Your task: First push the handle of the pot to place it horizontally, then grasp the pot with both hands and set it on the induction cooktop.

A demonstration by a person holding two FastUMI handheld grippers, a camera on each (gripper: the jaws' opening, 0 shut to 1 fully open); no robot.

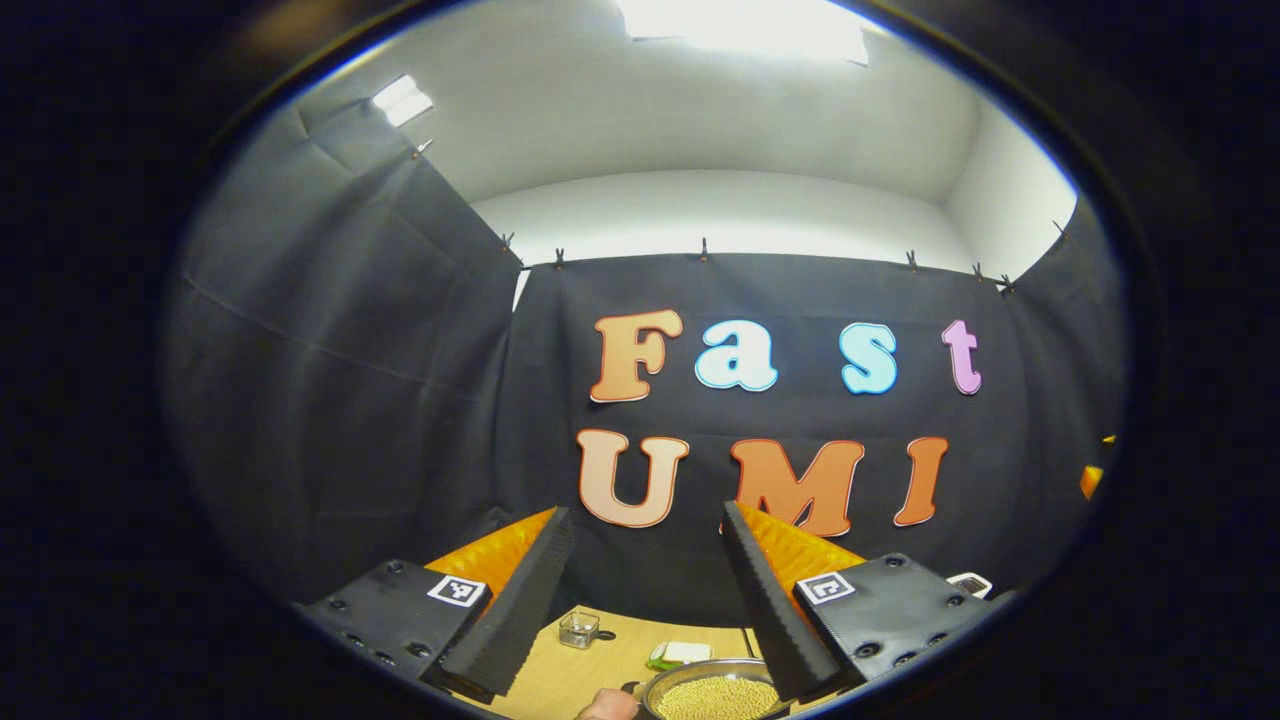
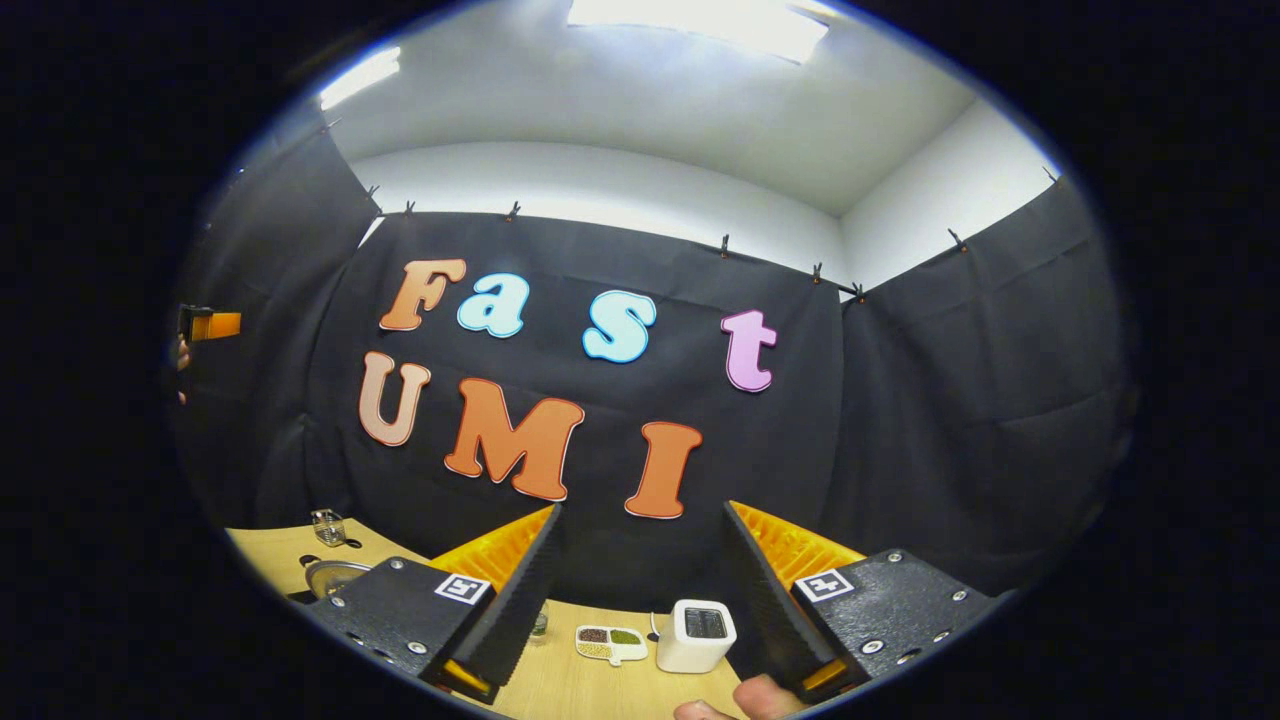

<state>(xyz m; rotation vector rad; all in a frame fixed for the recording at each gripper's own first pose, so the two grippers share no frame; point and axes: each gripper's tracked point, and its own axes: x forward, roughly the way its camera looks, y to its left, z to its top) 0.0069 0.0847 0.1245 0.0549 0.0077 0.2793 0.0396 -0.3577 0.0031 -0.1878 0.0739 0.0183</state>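
In the left gripper view, the left gripper (image 1: 648, 590) is raised, fingers spread and empty. Below it on the table (image 1: 560, 680) stand a small jar (image 1: 579, 629) and, further right, the pot (image 1: 715, 692) of pale grains.

In the right gripper view, the right gripper (image 2: 640, 590) is likewise spread and empty. A divided dish (image 2: 611, 643) sits left of a white toaster (image 2: 696, 635). The fingers carry square black-and-white markers; no readable writing.

Light wooden table (image 1: 585, 672) along the bottom edge of both views. In the left gripper view: small glass jar (image 1: 579, 629) bottom centre, pot (image 1: 712, 690) full of pale beans just right of it. In the right gripper view: white toaster (image 2: 696, 635) bottom centre, divided dish (image 2: 611, 643) beside it on the left.
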